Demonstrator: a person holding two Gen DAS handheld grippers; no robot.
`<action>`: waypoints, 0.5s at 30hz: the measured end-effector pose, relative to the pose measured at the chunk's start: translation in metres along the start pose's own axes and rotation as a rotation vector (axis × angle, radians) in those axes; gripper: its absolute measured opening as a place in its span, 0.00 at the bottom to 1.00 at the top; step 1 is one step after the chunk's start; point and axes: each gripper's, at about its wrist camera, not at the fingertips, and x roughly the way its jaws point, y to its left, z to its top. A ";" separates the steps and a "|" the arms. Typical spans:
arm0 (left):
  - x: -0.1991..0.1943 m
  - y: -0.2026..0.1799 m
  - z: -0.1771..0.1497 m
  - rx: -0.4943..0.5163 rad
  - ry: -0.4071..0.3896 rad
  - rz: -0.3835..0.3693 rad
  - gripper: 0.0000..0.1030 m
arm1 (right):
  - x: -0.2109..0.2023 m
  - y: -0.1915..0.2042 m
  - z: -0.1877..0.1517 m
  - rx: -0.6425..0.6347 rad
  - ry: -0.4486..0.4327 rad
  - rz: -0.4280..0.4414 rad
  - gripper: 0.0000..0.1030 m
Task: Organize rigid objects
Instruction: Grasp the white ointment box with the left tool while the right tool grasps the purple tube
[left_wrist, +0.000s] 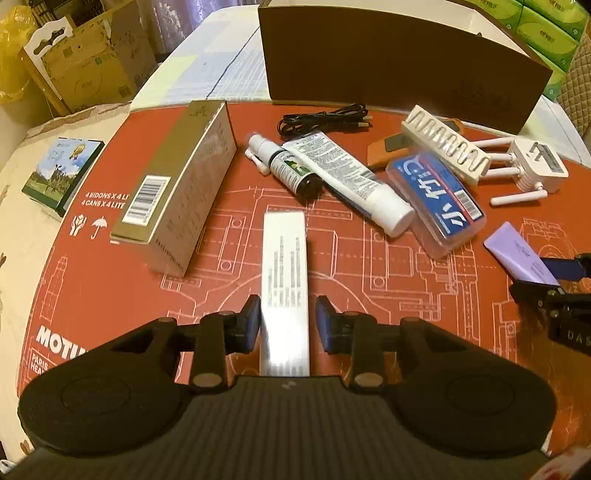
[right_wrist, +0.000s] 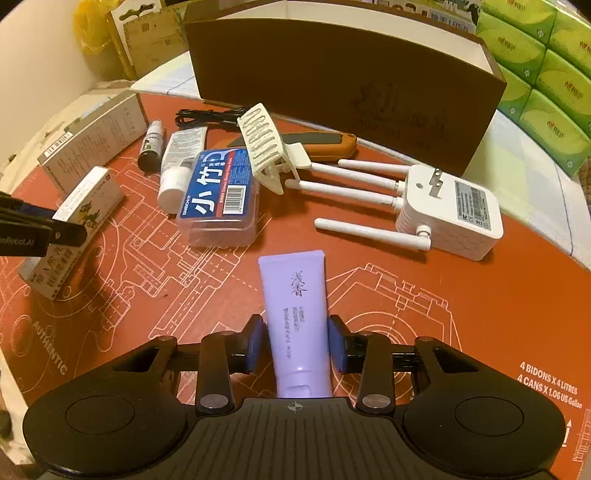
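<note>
My left gripper (left_wrist: 288, 321) straddles a long white box (left_wrist: 284, 280) lying on the red cardboard sheet (left_wrist: 369, 295); the left pad touches its side, the right pad stands a little off it. The same box shows in the right wrist view (right_wrist: 74, 229). My right gripper (right_wrist: 295, 343) straddles a lilac tube (right_wrist: 295, 306), pads close to its sides with slim gaps. The tube also shows in the left wrist view (left_wrist: 517, 254). A big brown open box (right_wrist: 351, 85) stands at the back.
On the sheet lie a gold carton (left_wrist: 177, 184), a spray bottle (left_wrist: 284, 166), a white tube (left_wrist: 354, 184), a blue floss case (right_wrist: 218, 195), a white hair clip (right_wrist: 266, 147), an orange knife (right_wrist: 325, 144), a black cable (left_wrist: 325, 120) and a white router (right_wrist: 443, 210).
</note>
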 end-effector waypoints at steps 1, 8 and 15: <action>0.001 -0.001 0.001 0.004 0.002 0.002 0.27 | 0.001 0.000 0.001 0.003 0.000 -0.002 0.34; 0.001 -0.003 -0.005 0.000 0.009 0.006 0.22 | -0.001 -0.002 -0.001 0.015 -0.004 0.011 0.31; -0.010 -0.005 -0.008 0.006 -0.023 0.008 0.22 | -0.009 -0.005 -0.001 0.036 -0.013 0.044 0.30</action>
